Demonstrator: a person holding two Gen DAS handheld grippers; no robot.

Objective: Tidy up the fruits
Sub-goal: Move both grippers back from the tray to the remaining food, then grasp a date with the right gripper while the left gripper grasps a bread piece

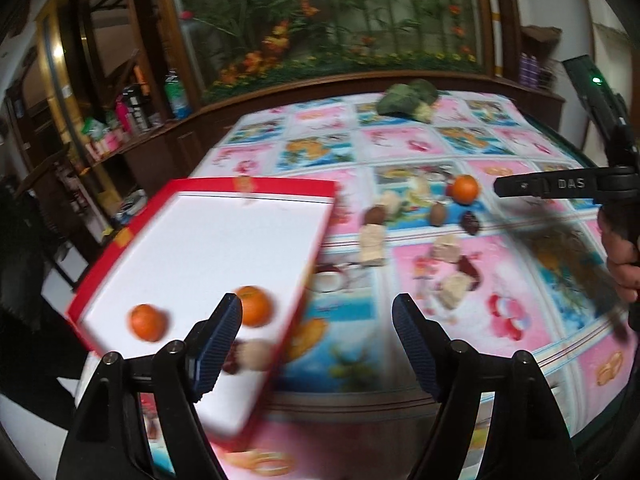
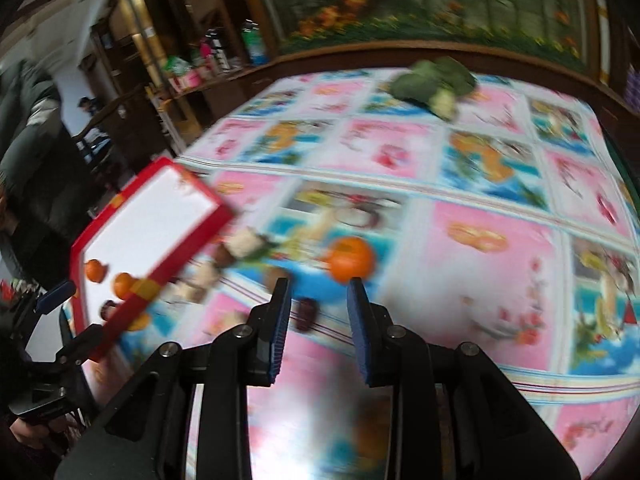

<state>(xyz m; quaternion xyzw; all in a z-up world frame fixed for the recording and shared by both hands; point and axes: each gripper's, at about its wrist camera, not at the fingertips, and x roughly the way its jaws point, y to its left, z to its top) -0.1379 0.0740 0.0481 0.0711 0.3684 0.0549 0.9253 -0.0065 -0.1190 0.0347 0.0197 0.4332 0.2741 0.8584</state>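
Observation:
A red-rimmed white tray [image 1: 256,188] lies at the table's left, holding two oranges [image 1: 147,322] [image 1: 254,306], a dark red fruit and a pale round one. My left gripper [image 1: 318,312] is open and empty at the tray's near right corner. A third orange [image 1: 464,189] lies on the patterned cloth; it also shows in the right wrist view [image 2: 350,259]. My right gripper [image 2: 318,286] is open and empty, just short of that orange, with a dark red fruit [image 2: 306,314] between its fingers' line. The tray shows in the right wrist view [image 2: 132,308] too.
Brown kiwi-like fruits [image 1: 438,213], a brown round one [image 1: 374,215], pale blocks [image 1: 452,286] and dark red pieces [image 1: 470,222] are scattered mid-table. Green broccoli [image 1: 408,98] sits at the far edge. Wooden shelves [image 1: 120,120] stand to the left.

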